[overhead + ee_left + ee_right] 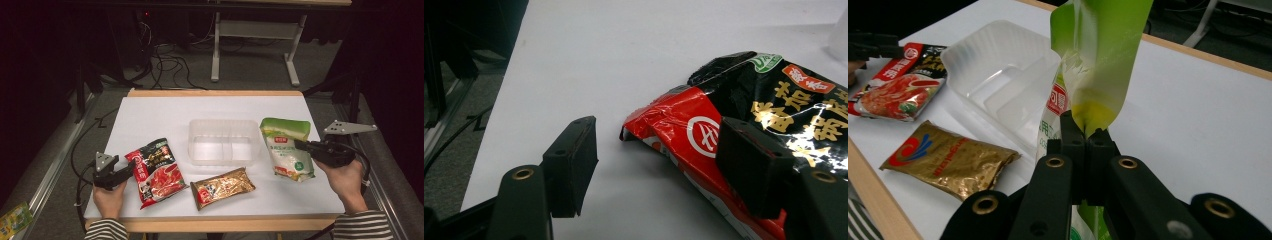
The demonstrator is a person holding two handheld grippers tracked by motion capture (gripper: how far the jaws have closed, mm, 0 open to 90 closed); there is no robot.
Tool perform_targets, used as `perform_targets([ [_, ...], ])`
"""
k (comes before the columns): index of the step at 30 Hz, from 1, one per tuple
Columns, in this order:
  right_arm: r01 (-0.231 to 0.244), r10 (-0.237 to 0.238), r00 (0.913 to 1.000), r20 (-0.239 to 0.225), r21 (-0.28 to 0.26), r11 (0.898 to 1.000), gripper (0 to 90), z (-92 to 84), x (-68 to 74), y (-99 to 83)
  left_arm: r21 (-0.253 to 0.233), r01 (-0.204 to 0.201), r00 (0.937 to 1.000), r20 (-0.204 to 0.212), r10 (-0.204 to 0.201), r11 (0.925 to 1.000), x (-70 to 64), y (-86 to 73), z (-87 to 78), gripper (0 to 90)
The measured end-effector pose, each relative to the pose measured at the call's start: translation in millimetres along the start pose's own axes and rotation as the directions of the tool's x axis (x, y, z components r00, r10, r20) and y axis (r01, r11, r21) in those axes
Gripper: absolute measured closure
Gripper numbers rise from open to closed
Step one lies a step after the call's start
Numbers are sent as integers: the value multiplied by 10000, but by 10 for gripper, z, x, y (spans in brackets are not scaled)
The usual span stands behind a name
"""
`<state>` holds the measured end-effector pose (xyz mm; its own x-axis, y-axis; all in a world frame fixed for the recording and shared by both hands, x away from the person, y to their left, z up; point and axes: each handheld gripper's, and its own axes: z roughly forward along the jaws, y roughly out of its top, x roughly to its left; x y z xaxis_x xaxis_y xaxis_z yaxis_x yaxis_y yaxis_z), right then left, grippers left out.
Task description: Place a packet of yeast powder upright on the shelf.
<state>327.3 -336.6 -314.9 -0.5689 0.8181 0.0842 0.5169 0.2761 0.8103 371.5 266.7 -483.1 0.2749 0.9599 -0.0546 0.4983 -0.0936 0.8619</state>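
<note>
A green and white pouch [286,148] lies right of a clear plastic tray [223,141]. My right gripper [298,145] is shut on the pouch's right edge. In the right gripper view, the pinched green edge [1098,55] stands up from the closed tips of my right gripper [1086,134]. A red and black pouch [155,171] lies at the front left. My left gripper [129,169] stands open at its left edge. In the left gripper view, the pouch's red corner [674,125] sits between the spread jaws of my left gripper [659,170], untouched by the pads.
A gold pouch [223,187] lies near the table's front edge, in front of the tray. The tray [998,70] has a divider inside and holds nothing. Bare white table [160,115] spreads behind the tray. Cables and a stand's legs [250,55] sit on the floor beyond.
</note>
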Motion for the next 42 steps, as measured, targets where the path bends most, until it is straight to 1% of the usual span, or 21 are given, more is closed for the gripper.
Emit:
perform_targets([
  [2,-85,85,9999,-79,-3,10000,900,-8,24,17,29,-9,10000,23,9,10000,3,1,-1,333],
  [7,90,-92,9997,-240,-61,9999,900,1,97,71,29,-12,10000,30,12,10000,3,1,-1,333],
  [14,112,-115,9988,-469,-50,9999,900,36,180,162,0,-2,10000,26,2,10000,1,0,-3,331],
  [22,311,-309,9971,-697,10,9995,900,105,266,268,24,-31,10000,40,30,10000,2,0,-6,331],
  [26,310,-305,9964,-797,49,9995,900,137,307,320,8,-23,10000,58,23,10000,3,-1,-5,331],
  [27,390,-386,9958,-827,38,9992,900,145,311,334,23,-23,10000,46,23,10000,3,0,-6,331],
  [29,318,-314,9959,-851,31,9995,900,159,326,362,21,-26,10000,48,26,10000,3,0,-6,331],
  [33,386,-383,9944,-985,3,9993,900,200,331,422,19,-27,10000,47,27,10000,3,0,-6,331],
  [42,260,-280,9929,-1155,-187,9995,900,269,364,557,19,-34,10000,49,34,10000,2,-1,-7,331],
])
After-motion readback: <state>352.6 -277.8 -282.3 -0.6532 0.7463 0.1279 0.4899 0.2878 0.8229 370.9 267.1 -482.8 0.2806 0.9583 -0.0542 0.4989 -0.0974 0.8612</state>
